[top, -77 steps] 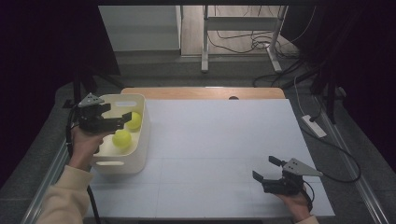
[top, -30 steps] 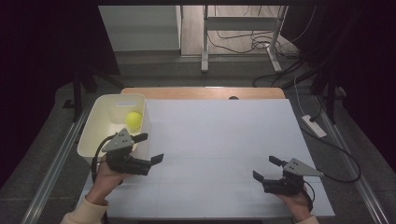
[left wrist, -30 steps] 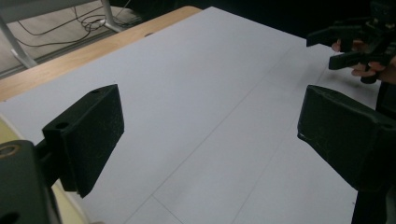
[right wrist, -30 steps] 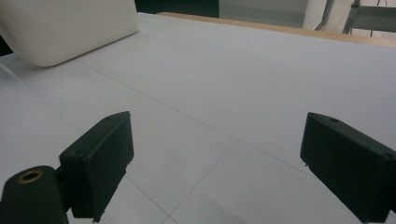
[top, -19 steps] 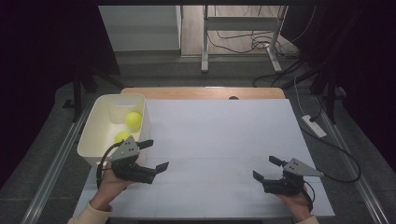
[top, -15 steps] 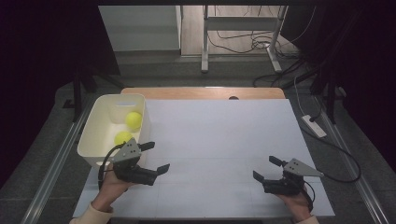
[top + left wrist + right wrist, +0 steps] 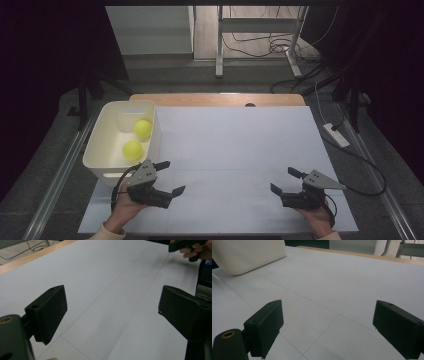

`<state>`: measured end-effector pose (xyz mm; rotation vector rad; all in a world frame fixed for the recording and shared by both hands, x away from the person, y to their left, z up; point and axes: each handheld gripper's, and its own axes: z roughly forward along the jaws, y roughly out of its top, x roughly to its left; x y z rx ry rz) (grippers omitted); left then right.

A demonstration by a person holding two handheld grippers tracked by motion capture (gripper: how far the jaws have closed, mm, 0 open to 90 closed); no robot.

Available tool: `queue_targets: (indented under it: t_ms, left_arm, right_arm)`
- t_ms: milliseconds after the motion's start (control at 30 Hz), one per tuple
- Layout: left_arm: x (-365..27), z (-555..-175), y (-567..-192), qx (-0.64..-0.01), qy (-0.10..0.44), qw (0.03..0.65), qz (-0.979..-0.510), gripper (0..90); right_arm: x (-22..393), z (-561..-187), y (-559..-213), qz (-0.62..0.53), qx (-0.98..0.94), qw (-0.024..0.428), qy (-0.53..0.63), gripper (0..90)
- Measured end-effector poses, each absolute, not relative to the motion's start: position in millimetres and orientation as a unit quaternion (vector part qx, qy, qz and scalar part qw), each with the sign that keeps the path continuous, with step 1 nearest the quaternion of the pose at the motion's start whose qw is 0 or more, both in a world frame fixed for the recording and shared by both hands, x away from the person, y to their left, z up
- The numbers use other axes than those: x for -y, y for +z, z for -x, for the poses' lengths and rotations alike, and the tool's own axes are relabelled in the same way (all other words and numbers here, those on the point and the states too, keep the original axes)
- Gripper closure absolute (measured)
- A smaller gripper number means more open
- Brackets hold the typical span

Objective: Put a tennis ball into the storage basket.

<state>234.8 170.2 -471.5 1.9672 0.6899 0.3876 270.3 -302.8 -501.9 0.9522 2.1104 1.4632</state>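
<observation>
Two yellow-green balls (image 7: 143,129) (image 7: 132,149) lie in a white bin (image 7: 103,134) at the table's left. My left gripper (image 7: 175,176) hovers low over the white table sheet just in front of the bin, open, with nothing between its jaws. The left gripper view shows its own two pads wide apart (image 7: 112,310) over bare sheet. My right gripper (image 7: 281,180) rests near the front right edge, open and holding nothing. Its pads stand apart (image 7: 329,325) in the right gripper view, aimed across the sheet toward the bin (image 7: 249,255).
A wooden strip (image 7: 215,99) borders the table's far edge. A power strip (image 7: 336,135) and cables lie on the floor at the right. In the left gripper view the other hand with its gripper (image 7: 190,245) is at the top right.
My left gripper has pulled back from above the bin to the near left of the table and sunk lower. Both balls now show in the bin. The right gripper has stayed put.
</observation>
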Motion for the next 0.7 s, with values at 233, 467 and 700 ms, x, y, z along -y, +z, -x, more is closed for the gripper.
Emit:
queue_targets:
  t_ms: [233,467,700]
  left_arm:
    - [-172,-235,-489,-0.293,0.156,0.484,-0.809,8.7]
    - [-181,-233,-508,-0.318,0.152,0.483,-0.801,8.7]
    - [-185,-230,-517,-0.325,0.147,0.482,-0.801,8.6]
  right_arm:
    - [304,-270,-502,-0.338,-0.754,0.199,0.526,9.4]
    - [303,-268,-501,-0.327,-0.756,0.198,0.531,9.4]
    - [304,-268,-502,-0.323,-0.759,0.194,0.531,9.4]
